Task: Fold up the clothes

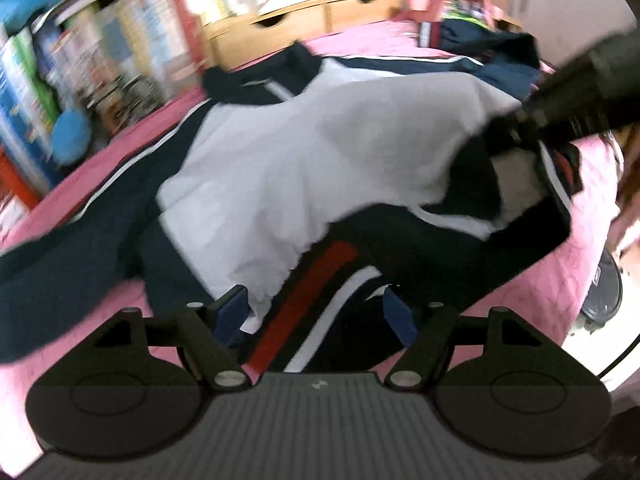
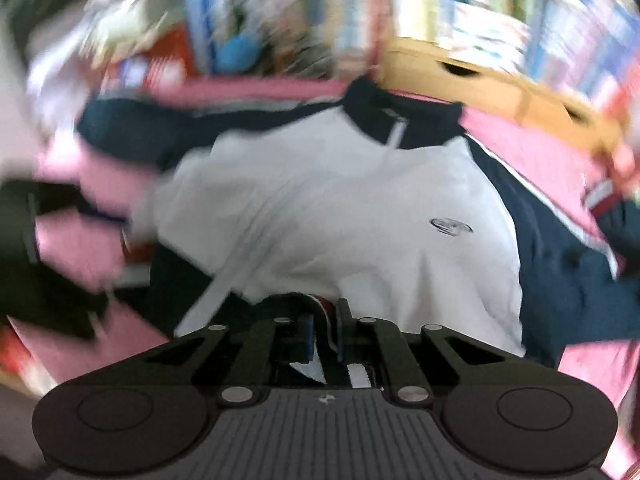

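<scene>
Right claw [image 2: 324,330]: jaws drawn almost together, pinching the red-and-white striped hem band of the jacket at the 6 o'clock edge of its own view.
Left claw [image 1: 316,312]: jaws standing well apart, one blue pad [image 1: 230,312] at each side of the striped hem; the pads do not appear to press on the cloth, though blur makes this uncertain.
Jacket [image 2: 340,208]: white body, navy sleeves and collar, thin white piping along the sleeves, small dark logo [image 2: 451,226] on the chest at 3 o'clock of the body; lies front up, spread across the pink surface, collar at 12 o'clock from the right claw, hem at 6 o'clock.
Hem band [image 1: 316,292]: navy, red and white stripes, bunched and lifted between the left claw's pads.
Pink cover [image 1: 532,288]: cloth under the jacket, showing round it on all sides.
Second garment [image 1: 480,40]: navy, crumpled, at 1 o'clock in the left wrist view, beyond the jacket.
Wooden drawer unit [image 1: 304,20]: pale wood, cut-out handles, at 12 o'clock behind the collar.
Shelves [image 1: 100,52]: colourful boxes and books, at 10 o'clock, badly blurred.
</scene>
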The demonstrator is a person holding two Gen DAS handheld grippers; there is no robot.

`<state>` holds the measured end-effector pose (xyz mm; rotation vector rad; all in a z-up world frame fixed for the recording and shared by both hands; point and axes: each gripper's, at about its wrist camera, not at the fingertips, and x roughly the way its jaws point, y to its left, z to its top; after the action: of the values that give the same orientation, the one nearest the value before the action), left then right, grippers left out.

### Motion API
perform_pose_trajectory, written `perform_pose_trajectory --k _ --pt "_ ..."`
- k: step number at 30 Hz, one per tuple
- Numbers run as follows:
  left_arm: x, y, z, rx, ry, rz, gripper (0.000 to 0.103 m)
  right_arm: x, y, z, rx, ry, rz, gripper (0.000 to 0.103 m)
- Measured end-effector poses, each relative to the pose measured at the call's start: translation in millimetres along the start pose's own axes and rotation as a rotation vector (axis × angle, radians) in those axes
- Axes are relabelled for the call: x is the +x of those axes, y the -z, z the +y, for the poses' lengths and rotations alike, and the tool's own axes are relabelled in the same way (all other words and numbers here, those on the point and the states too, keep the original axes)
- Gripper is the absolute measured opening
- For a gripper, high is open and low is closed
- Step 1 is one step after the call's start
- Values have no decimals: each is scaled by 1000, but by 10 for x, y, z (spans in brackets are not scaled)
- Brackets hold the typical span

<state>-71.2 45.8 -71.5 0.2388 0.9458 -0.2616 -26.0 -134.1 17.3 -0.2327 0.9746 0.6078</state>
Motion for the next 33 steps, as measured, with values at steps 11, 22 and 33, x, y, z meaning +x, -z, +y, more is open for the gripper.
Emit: perform_pose_trajectory --k 11,22,33 --pt "171 -79 -220 166 -141 -28 82 -76 -8 -533 417 -165 -22 12" --pt "8 90 699 -181 -395 99 79 306 466 208 -264 247 117 36" --pt "-441 173 910 -361 -268 127 80 -141 400 -325 -47 311 97 37"
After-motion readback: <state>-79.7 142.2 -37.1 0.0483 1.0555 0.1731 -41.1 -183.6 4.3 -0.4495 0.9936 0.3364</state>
